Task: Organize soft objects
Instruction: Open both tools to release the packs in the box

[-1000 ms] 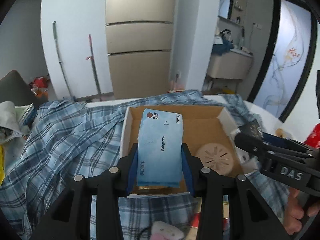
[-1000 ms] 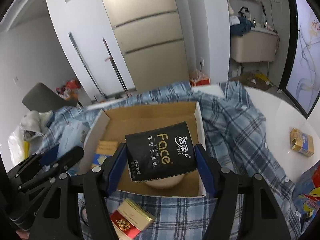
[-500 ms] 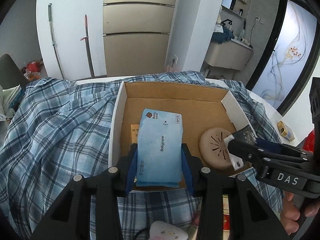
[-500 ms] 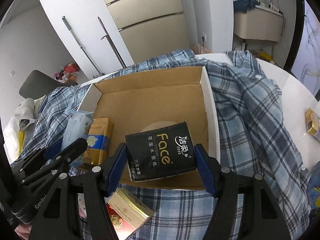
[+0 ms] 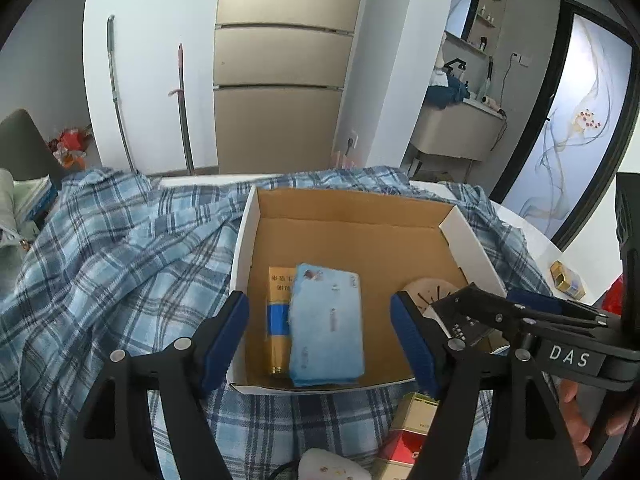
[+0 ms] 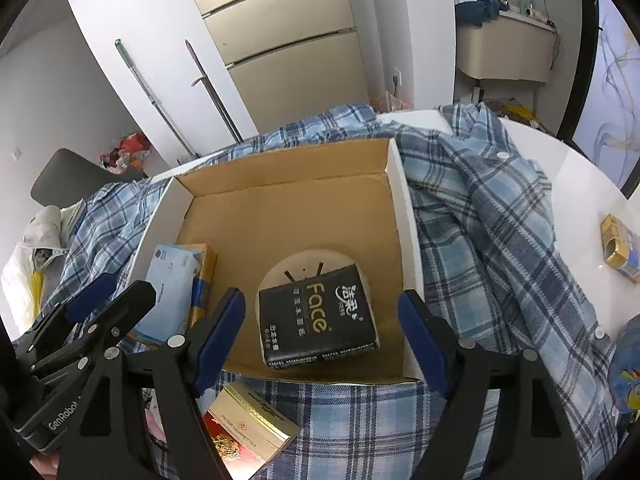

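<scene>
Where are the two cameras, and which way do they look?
Left wrist: sits on the left gripper, looks down into the box at the blue pack; its open fingers and the right gripper show.
Right wrist: sits on the right gripper, looks at the black pack in the box; its open fingers and the left gripper show.
Both show the box, both packs and the plaid shirt.
</scene>
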A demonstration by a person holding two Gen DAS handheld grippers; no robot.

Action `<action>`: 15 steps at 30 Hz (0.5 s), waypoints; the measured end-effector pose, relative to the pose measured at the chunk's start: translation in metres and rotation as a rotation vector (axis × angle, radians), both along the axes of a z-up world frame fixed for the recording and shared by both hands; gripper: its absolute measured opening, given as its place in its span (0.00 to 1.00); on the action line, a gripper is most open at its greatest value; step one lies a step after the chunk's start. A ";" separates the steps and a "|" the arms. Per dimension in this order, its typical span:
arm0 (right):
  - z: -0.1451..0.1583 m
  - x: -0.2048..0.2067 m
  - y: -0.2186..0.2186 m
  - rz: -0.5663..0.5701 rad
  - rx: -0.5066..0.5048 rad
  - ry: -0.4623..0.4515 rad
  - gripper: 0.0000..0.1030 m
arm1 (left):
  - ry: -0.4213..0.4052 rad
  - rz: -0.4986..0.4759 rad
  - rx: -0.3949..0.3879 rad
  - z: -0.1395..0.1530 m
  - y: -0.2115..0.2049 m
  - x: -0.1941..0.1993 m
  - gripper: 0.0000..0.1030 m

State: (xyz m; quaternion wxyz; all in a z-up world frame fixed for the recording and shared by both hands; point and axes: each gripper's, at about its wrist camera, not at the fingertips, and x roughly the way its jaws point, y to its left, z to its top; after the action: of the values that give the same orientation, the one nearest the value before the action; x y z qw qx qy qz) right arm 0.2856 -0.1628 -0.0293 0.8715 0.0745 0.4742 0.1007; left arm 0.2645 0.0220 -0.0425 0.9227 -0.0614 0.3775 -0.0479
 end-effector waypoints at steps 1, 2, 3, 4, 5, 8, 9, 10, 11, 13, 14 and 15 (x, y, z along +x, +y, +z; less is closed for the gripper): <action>0.003 -0.001 -0.001 -0.003 0.001 -0.009 0.75 | -0.013 -0.005 0.011 0.003 -0.002 -0.002 0.73; 0.005 -0.002 -0.002 -0.006 0.003 -0.016 0.75 | -0.024 -0.008 0.022 0.005 -0.004 -0.003 0.73; 0.007 -0.003 -0.002 -0.007 0.006 -0.024 0.76 | -0.032 -0.011 0.028 0.007 -0.005 -0.005 0.73; 0.009 -0.003 -0.002 -0.006 0.009 -0.028 0.75 | -0.042 -0.013 0.029 0.010 -0.006 -0.006 0.73; 0.011 -0.004 -0.002 -0.004 0.010 -0.032 0.75 | -0.048 -0.016 0.025 0.013 -0.006 -0.008 0.73; 0.016 -0.006 -0.002 -0.003 0.010 -0.046 0.76 | -0.059 -0.035 -0.019 0.024 -0.005 -0.013 0.73; 0.018 -0.007 -0.002 0.000 0.009 -0.051 0.76 | -0.070 -0.036 -0.023 0.029 -0.005 -0.016 0.73; 0.021 -0.008 -0.003 0.001 0.009 -0.055 0.76 | -0.087 -0.037 -0.020 0.035 -0.005 -0.020 0.73; 0.024 -0.009 -0.004 -0.003 0.014 -0.057 0.76 | -0.103 -0.042 -0.014 0.042 -0.006 -0.023 0.73; 0.033 -0.014 -0.007 -0.009 0.043 -0.063 0.76 | -0.131 -0.054 -0.016 0.056 -0.008 -0.031 0.73; 0.038 -0.017 -0.008 -0.008 0.045 -0.071 0.76 | -0.147 -0.055 -0.022 0.064 -0.008 -0.035 0.73; 0.044 -0.019 -0.008 -0.004 0.044 -0.084 0.76 | -0.157 -0.059 -0.026 0.071 -0.008 -0.039 0.73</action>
State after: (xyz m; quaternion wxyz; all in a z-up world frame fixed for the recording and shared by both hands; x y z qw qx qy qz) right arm 0.2663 -0.1710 0.0150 0.8890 0.0902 0.4345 0.1126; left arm 0.2260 0.0140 0.0283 0.9468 -0.0582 0.3052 -0.0845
